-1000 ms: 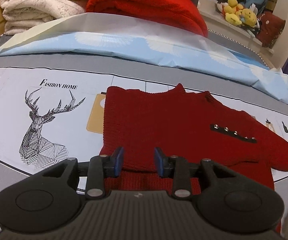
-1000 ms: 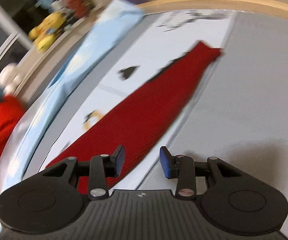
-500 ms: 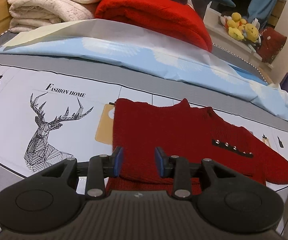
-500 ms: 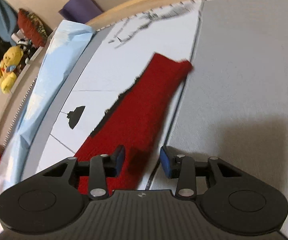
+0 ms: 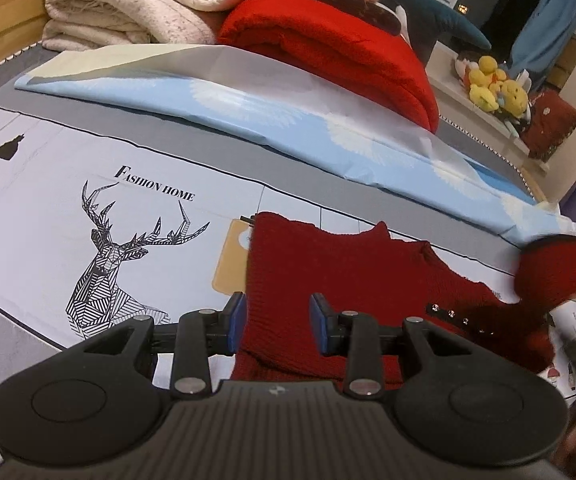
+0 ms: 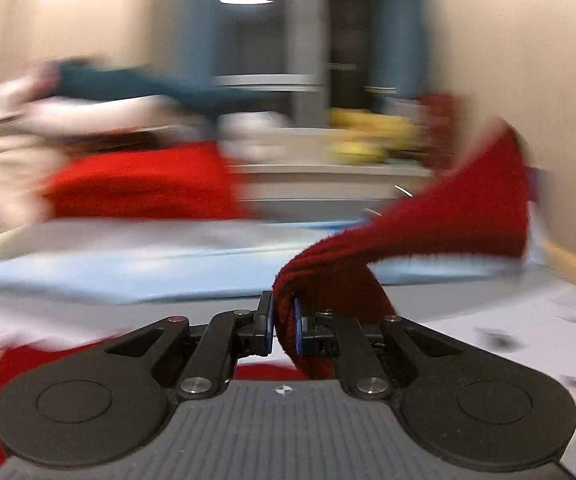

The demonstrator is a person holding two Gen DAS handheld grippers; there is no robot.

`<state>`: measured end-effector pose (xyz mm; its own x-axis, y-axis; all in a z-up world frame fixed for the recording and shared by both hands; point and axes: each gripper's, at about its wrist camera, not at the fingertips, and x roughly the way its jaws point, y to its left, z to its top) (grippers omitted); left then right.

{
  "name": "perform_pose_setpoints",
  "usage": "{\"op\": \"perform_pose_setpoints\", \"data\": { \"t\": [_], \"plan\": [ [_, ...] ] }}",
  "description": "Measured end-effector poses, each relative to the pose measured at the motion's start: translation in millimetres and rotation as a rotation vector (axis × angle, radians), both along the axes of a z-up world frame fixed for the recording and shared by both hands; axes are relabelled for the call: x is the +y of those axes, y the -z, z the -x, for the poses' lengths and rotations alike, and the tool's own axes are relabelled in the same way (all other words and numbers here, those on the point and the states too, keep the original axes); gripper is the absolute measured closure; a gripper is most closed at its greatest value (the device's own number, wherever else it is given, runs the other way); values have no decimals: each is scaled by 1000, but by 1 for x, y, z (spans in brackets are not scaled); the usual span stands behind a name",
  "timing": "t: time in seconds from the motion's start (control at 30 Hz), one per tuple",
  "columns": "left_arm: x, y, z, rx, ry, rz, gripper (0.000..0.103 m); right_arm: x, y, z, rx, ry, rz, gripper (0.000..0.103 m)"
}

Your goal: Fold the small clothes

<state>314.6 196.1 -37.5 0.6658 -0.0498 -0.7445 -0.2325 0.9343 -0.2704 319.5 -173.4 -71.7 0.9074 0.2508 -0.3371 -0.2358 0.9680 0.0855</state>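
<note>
Above the printed bedsheet point(image 5: 40, 200), the right gripper point(image 6: 284, 322) is pinching the red sweater's point(image 5: 327, 276) lifted sleeve point(image 6: 439, 220), while the left gripper point(image 5: 276, 322) is hovering wide open, empty.

Home bedroom: bed point(image 5: 248, 160), folded blankets point(image 5: 136, 4), plush toys point(image 5: 495, 88).

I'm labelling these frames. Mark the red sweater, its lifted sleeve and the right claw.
red sweater point(image 5: 327, 264): left wrist view, chest panel.
lifted sleeve point(image 6: 447, 220): right wrist view, mid-sleeve.
right claw point(image 6: 284, 322): right wrist view, between fingertips.

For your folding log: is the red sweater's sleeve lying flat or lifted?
Lifted. The right tool is shut on the sleeve, which arches up off the bed; the sweater body lies flat.
</note>
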Motion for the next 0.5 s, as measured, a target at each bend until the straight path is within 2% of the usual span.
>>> {"op": "perform_pose_setpoints", "data": {
  "t": [0.07, 0.1, 0.17, 0.2, 0.27, 0.33, 0.37, 0.4, 0.5],
  "plan": [
    [2, -1, 2, -1, 3, 4, 65, 35, 20, 3, 166, -122, -80, 91],
    [3, -1, 3, -2, 3, 6, 65, 50, 36, 2, 292, -161, -111, 87],
    [6, -1, 5, -2, -3, 9, 65, 66, 57, 3, 469, -167, -107, 86],
    [8, -1, 5, -2, -7, 11, 65, 70, 60, 9, 526, -145, -92, 86],
    [11, -1, 6, -2, -15, 12, 65, 70, 53, 17, 584, -105, -75, 85],
    [12, 1, 5, 1, -23, 9, 65, 61, 38, 23, 612, -56, -111, 78],
    [12, 3, 4, 4, -27, 5, 65, 55, 29, 25, 613, -30, -138, 70],
    [11, 5, 4, 7, -29, 4, 66, 49, 22, 27, 604, -4, -163, 65],
    [8, 15, 1, 18, -33, 22, 68, 35, 11, 40, 532, 66, -222, 61]
  ]
}}
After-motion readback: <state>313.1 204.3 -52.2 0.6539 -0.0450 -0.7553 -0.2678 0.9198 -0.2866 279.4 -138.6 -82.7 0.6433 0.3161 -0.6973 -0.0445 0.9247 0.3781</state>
